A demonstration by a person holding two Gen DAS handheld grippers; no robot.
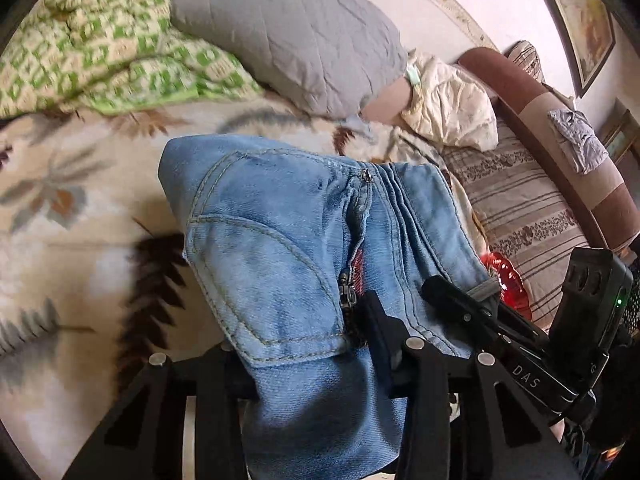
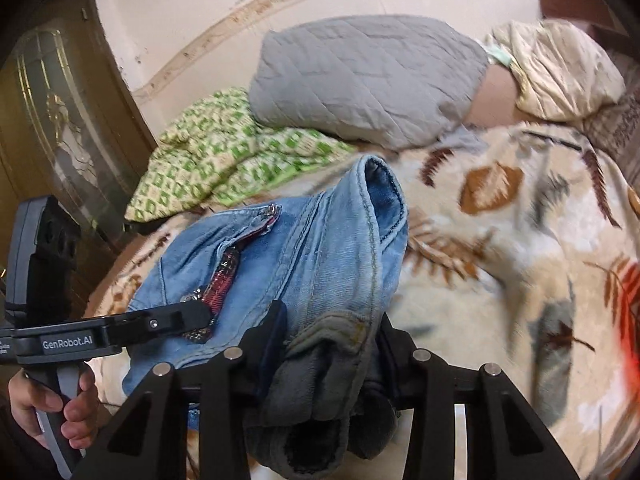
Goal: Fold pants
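Your left gripper [image 1: 316, 364] was clamped on the pants [image 1: 280, 240] at the waistband, fingertips buried in denim. Your right gripper [image 2: 328, 360] pinched the same pants [image 2: 304, 248] by a grey-lined edge, its pads hidden too. The denim hung bunched above the leaf-patterned bed [image 2: 500, 240]; bare blanket lay to each side, a grey pillow [image 1: 288, 28] and green quilt [image 1: 100, 48] beyond.

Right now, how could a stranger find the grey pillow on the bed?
Start at the bed's leaf-patterned blanket. At its far edge by the wall, the grey pillow lies partly on a green-checked quilt. It alone is plain grey with diamond stitching.
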